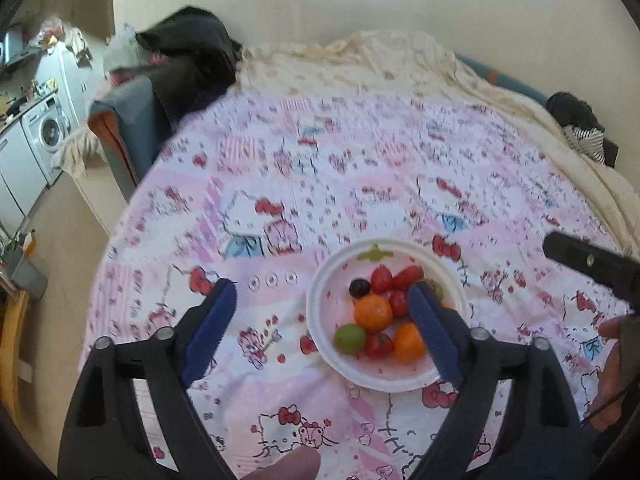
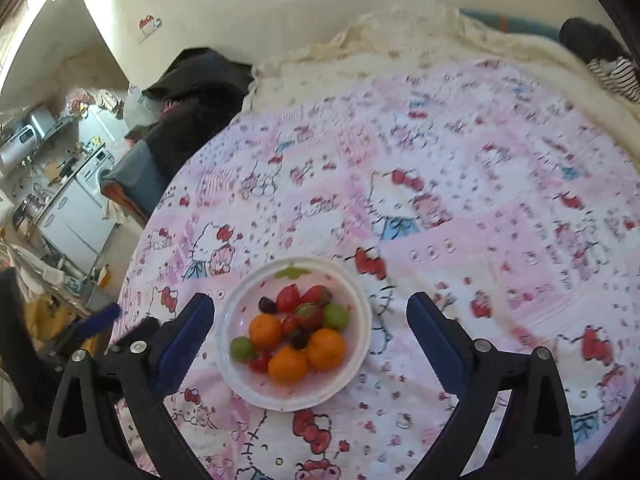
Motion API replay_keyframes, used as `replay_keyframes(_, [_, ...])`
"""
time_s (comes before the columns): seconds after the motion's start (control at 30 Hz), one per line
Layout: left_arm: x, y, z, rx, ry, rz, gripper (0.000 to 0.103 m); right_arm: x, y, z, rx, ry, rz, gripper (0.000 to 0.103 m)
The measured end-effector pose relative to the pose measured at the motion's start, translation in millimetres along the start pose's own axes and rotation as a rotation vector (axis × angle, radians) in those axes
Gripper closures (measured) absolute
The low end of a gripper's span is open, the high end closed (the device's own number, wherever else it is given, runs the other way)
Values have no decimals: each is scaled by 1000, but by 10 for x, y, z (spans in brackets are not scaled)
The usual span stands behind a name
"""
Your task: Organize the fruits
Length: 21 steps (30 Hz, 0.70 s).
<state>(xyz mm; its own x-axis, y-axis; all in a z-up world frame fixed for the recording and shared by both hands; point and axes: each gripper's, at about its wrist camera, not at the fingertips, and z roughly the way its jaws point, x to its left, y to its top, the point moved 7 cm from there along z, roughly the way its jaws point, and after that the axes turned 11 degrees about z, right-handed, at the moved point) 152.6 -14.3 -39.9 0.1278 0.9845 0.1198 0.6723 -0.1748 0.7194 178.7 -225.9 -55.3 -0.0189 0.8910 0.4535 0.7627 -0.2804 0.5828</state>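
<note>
A white bowl [image 1: 320, 320] sits on the pink patterned bedsheet [image 1: 320, 160]. It holds oranges [image 1: 373, 313], red tomatoes [image 1: 380, 278], green fruits [image 1: 349, 337] and a dark grape [image 1: 359, 288]. My left gripper [image 1: 322, 300] is open and empty above the sheet, its right finger over the bowl's right side. In the right wrist view the bowl [image 2: 240, 304] with oranges [image 2: 326, 349] lies between the fingers of my right gripper [image 2: 310, 312], which is open and empty above it. The left gripper's blue finger [image 2: 98, 320] shows at the left edge.
The sheet covers a bed with a cream blanket [image 1: 380, 60] at the far end. Dark clothes [image 1: 188, 52] lie on a grey chair [image 1: 124, 128] at the far left. A washing machine [image 1: 46, 130] and cabinets stand beyond. The right gripper's black body [image 1: 592, 266] shows at right.
</note>
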Motion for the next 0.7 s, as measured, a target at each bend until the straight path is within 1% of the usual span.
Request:
replay_keyframes(0.07, [19, 33, -92, -26, 3, 3, 5, -38, -39, -140, -29, -8, 5, 3])
replay_keyframes(0.2, [27, 87, -295, -82, 22, 49, 5, -115, -128, -370, -68, -32, 8, 2])
replay_keyframes(0.33, [10, 61, -473, -105, 11, 48, 5, -186, -229, -513, -76, -40, 37, 0])
replay_keyframes(0.47, [-17, -32, -715, -131, -21, 31, 4, -140, -362, -660, -98, -53, 5, 0])
replay_keyframes(0.57, [-19, -138, -865, -143, -8, 34, 4, -78, -460, -763, -122, -60, -32, 0])
replay_keyframes(0.7, [27, -313, -984, -128, -9, -2, 4, -33, -547, -840, -141, -69, -56, 0])
